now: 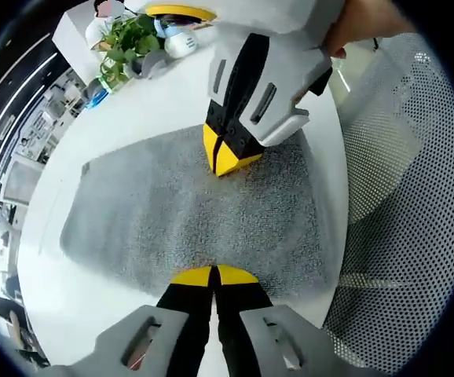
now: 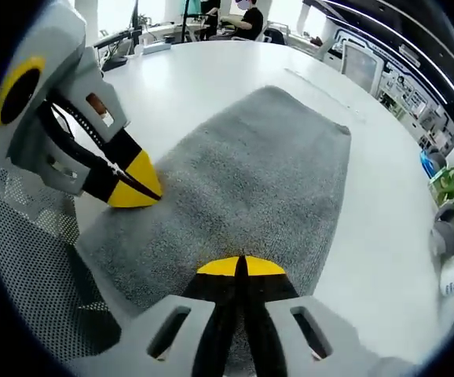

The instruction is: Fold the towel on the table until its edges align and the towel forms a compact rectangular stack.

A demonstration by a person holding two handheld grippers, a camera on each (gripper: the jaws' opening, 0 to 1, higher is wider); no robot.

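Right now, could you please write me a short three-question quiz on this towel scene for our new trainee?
1. True or false: the grey towel lies spread flat on the white table.
2. Multiple choice: the left gripper and the right gripper appear to be: A) wide open above the towel; B) shut at the towel's near edge; C) resting on bare table.
3. Short answer: what stands at the table's far corner, beside the bottles, in the left gripper view?

Key
1. True: it lies flat, with no fold visible.
2. B: the yellow tips of each meet at the towel's edge; whether cloth is pinched cannot be told.
3. A green plant.
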